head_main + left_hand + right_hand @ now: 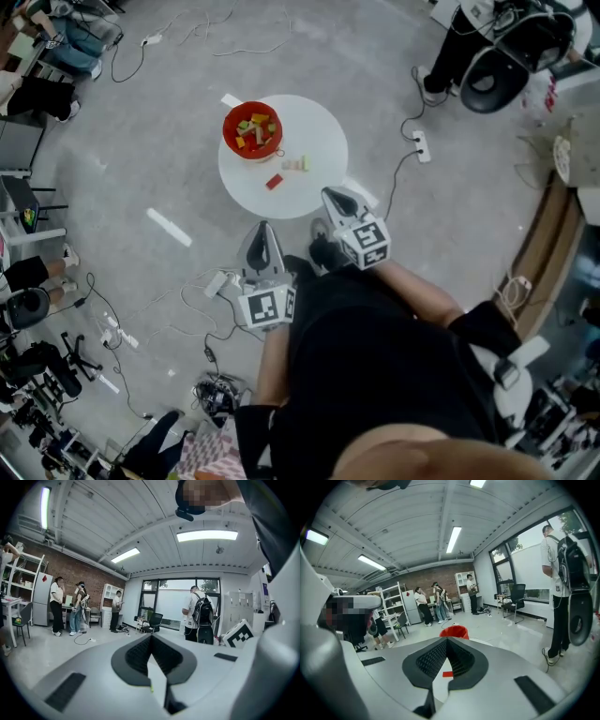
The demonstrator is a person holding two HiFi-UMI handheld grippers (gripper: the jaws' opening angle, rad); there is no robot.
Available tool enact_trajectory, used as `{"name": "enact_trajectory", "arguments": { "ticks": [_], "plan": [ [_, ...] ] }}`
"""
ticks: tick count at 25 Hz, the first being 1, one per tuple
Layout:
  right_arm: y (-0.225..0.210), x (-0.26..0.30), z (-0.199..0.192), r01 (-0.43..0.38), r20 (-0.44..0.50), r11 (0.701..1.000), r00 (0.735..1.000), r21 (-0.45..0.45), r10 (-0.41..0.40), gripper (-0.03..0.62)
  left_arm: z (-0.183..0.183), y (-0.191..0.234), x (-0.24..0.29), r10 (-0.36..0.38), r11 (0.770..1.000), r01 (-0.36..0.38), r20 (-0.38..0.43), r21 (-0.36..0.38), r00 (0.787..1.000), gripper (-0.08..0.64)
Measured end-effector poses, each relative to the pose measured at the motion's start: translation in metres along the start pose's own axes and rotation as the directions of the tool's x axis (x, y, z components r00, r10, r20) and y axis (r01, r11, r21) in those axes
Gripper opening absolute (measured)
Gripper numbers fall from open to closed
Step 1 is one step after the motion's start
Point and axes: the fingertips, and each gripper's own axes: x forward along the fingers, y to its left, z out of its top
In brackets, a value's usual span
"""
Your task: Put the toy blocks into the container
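Observation:
In the head view a round white table (319, 131) carries a red bowl-shaped container (252, 129) holding several coloured blocks. On the tabletop in front of the bowl lie a red block (274, 181) and a few pale blocks (296, 164). My right gripper (333, 195) hovers at the table's near edge, shut and empty. My left gripper (263, 230) hangs lower left, off the table over the floor, also shut with nothing in it. The right gripper view (446, 641) looks toward the red container (453, 631) and the red block (447, 674). The left gripper view (151, 641) faces the room.
Cables and a power strip (421, 145) lie on the grey floor around the table. A person with a backpack (562, 573) stands near the right gripper. Other people (77, 606) stand by shelves and a brick wall. An office chair (153, 622) is near the windows.

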Motion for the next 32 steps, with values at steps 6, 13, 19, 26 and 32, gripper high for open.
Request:
{"name": "enact_trajectory", "arguments": {
  "ticks": [6, 13, 19, 26, 32],
  "plan": [
    [-0.024, 0.029, -0.022, 0.029, -0.052, 0.999, 0.998, 0.041, -0.027, -0.003, 0.013, 0.003, 0.029, 0.003, 1.000, -0.002, 0.018, -0.012, 1.000, -0.005],
    [-0.047, 0.066, -0.031, 0.089, -0.097, 0.993, 0.992, 0.079, -0.081, -0.003, 0.012, 0.018, 0.055, -0.026, 0.999, 0.027, 0.009, -0.038, 1.000, -0.005],
    [-0.066, 0.112, -0.061, 0.157, -0.216, 0.982, 0.968, 0.108, -0.131, -0.002, 0.006, 0.036, 0.078, -0.074, 0.996, 0.074, -0.011, -0.050, 0.997, -0.005],
    [-0.089, 0.158, -0.135, 0.217, -0.398, 0.968, 0.905, 0.125, -0.151, 0.035, 0.008, 0.051, 0.097, -0.111, 0.992, 0.110, -0.021, -0.059, 0.994, -0.005],
    [-0.103, 0.180, -0.200, 0.289, -0.588, 0.943, 0.796, 0.167, -0.140, 0.071, 0.009, 0.058, 0.106, -0.115, 0.990, 0.113, -0.020, -0.081, 0.993, -0.005]
  ]
}}
